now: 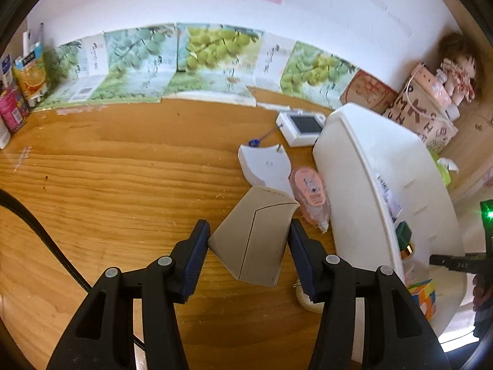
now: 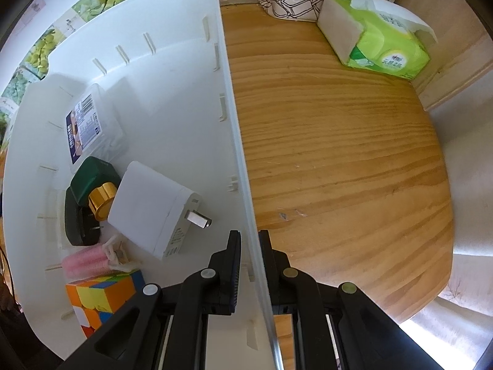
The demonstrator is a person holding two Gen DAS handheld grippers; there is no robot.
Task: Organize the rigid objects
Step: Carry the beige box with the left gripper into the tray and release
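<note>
Between the left gripper (image 1: pixel 248 243) pads sits a beige wedge-shaped box (image 1: pixel 255 240), clenched from both sides and, by its shadow on the wooden table (image 1: pixel 107 178), probably lifted clear of the surface. Beyond the fingertips lie a white curved case (image 1: pixel 266 163) and a pink pouch (image 1: pixel 309 195); off to the right-hand finger's side stands the white bin (image 1: pixel 363 166). The right gripper (image 2: pixel 249 243) is pinched on that bin's wall (image 2: pixel 234 123) — one finger inside, one outside — steadying it. Inside already rest a white charger (image 2: pixel 151 206), a green bottle (image 2: pixel 89 185) and a puzzle cube (image 2: pixel 104 289). The step in hand looks like the carry — next the box must travel over the rim and be let go in a free spot.
</note>
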